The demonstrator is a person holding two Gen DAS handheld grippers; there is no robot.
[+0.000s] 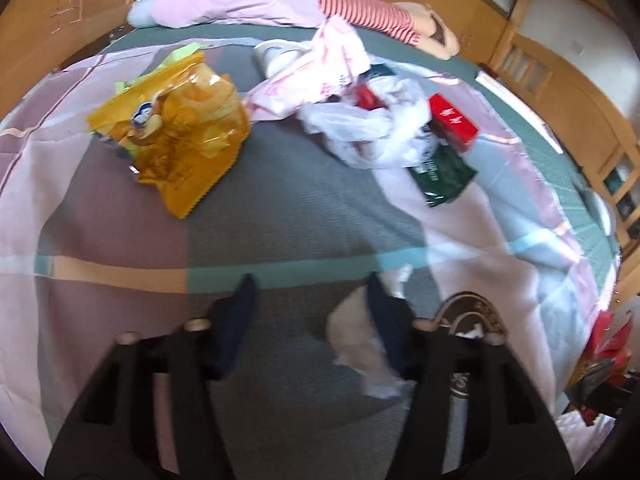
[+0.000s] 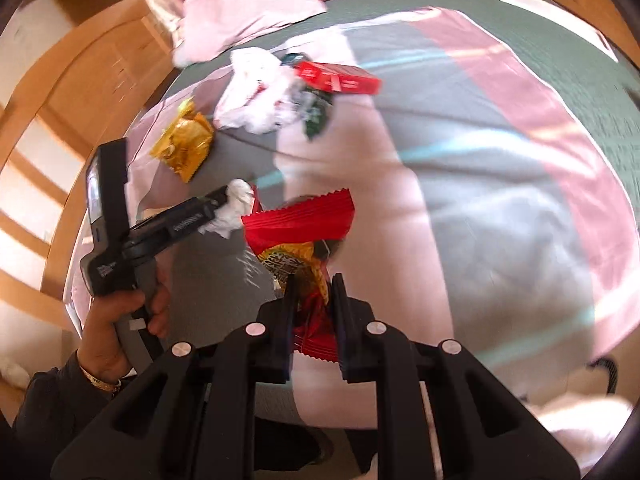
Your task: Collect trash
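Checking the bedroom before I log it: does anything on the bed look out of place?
Yes. Litter lies on the bedspread: a crumpled yellow snack bag, and a heap with white plastic, a red box and a dark green packet. The right gripper pinches a red wrapper.

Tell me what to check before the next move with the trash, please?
1. Right gripper shut on the red snack bag: ok.
2. Left gripper firmly holding the white tissue: cannot tell; it sits against one finger only.
3. Bed free of trash: not ok; the yellow snack bag, white plastic bag, red box and green packet lie there.
4. Both grippers apart from each other: ok.
5. Somewhere to drop the trash in view: not ok, none shows.
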